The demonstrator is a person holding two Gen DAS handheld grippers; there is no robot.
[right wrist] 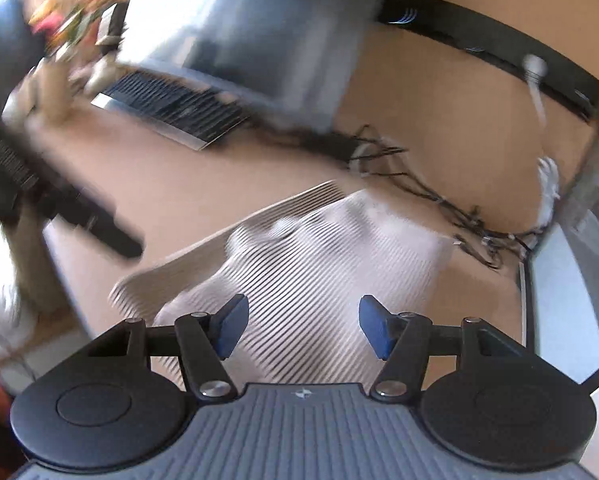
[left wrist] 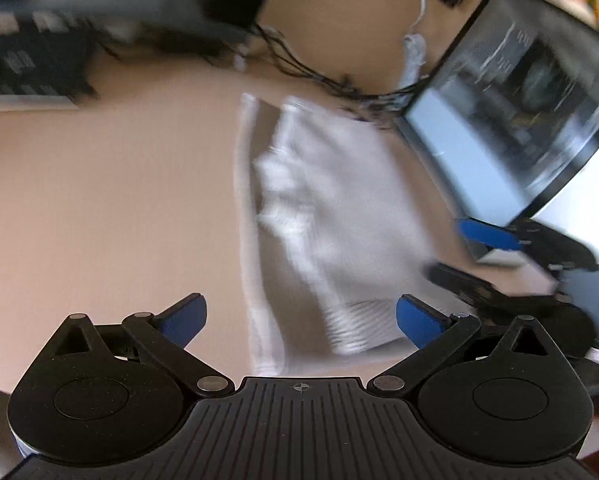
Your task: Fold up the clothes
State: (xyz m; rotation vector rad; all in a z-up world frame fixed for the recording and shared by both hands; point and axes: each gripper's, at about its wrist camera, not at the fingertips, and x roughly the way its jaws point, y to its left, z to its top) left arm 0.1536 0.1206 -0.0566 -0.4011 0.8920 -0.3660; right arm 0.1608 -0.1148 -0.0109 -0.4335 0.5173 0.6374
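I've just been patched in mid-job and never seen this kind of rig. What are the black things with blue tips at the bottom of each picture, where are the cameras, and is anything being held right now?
There is no robot arm here: a person holds a hand-operated gripper in each hand. Each picture comes from a fisheye camera on one gripper, looking forward along its two fingers.

In the left wrist view, the left gripper stands wide open with nothing between its blue fingers. In the right wrist view, the right gripper is also open and holds nothing.

On the tan desk lies a white striped garment, partly folded; the right wrist view shows it too. Around it are a monitor, a tangle of cables and a keyboard. Both pictures are motion-blurred, so finer detail is unclear.
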